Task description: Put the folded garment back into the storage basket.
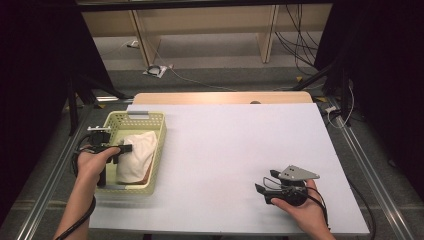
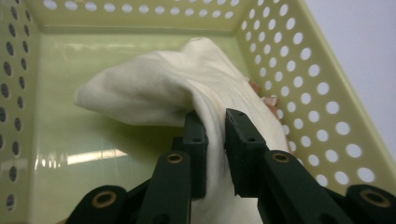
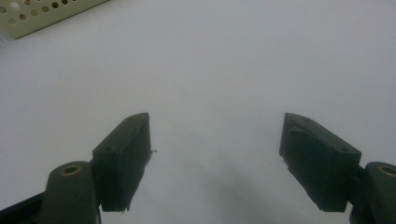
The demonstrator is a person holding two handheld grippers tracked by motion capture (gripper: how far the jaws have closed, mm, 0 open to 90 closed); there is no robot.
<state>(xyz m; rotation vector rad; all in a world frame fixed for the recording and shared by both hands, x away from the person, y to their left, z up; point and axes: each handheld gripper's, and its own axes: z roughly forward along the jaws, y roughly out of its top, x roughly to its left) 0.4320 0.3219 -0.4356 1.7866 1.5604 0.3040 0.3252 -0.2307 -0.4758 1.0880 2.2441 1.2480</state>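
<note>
left claw [image 2: 215, 122]: pinching cream cloth [image 2: 154, 88] fold in pale-green perforated plastic basket [image 2: 327, 107] | right claw [image 3: 215, 140]: spread, well apart on tabletop [image 1: 225, 150]

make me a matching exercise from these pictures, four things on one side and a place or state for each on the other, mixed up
Things:
1. cream cloth
2. basket
3. left gripper
4. right gripper

Places or states:
A. pale green, full of round holes, at the table's left edge
B. jaws wide apart over bare white table, holding nothing
C. lying bunched inside the basket
D. jaws pinching a fold of fabric

Pairs: 1-C, 2-A, 3-D, 4-B
</note>
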